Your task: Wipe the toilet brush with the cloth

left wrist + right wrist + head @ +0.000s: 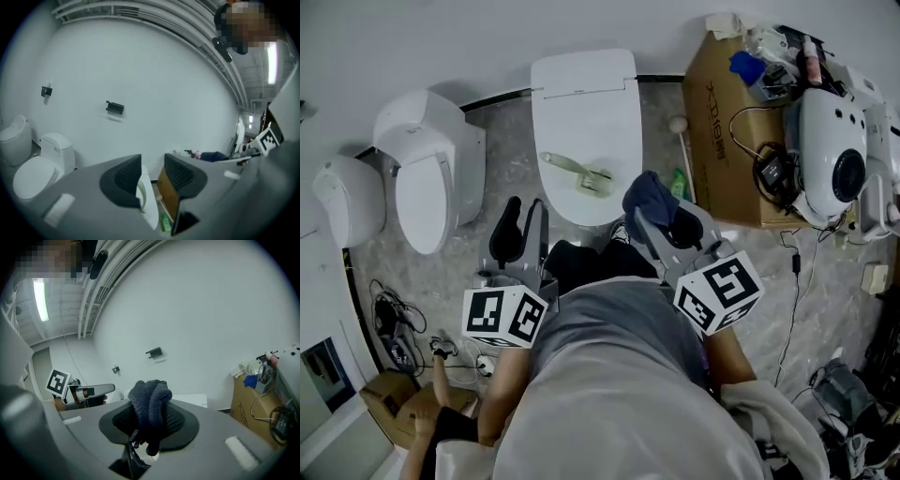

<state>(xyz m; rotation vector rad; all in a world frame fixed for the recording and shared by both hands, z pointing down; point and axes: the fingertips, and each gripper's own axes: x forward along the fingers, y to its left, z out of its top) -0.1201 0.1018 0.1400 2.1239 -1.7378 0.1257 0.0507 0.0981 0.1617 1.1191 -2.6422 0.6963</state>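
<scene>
A pale green toilet brush point(577, 173) lies on the closed lid of the white toilet point(586, 112) straight ahead. My right gripper point(667, 225) is shut on a dark blue knitted cloth point(650, 198), held just right of the toilet's front edge. In the right gripper view the cloth point(150, 400) bulges up out of that gripper point(149, 422). To the left of the toilet's front my left gripper point(523, 232) stands open and holds nothing. Through the gap of the left gripper point(152, 177) the toilet's lid point(149, 206) shows.
Two more white toilets point(427, 178) point(345, 200) stand at the left. A cardboard box point(727, 141) with cables and a white machine point(834, 159) fills the right. A green bottle point(678, 183) and a stick with a ball end point(680, 127) stand between toilet and box. Cables point(389, 323) lie on the floor.
</scene>
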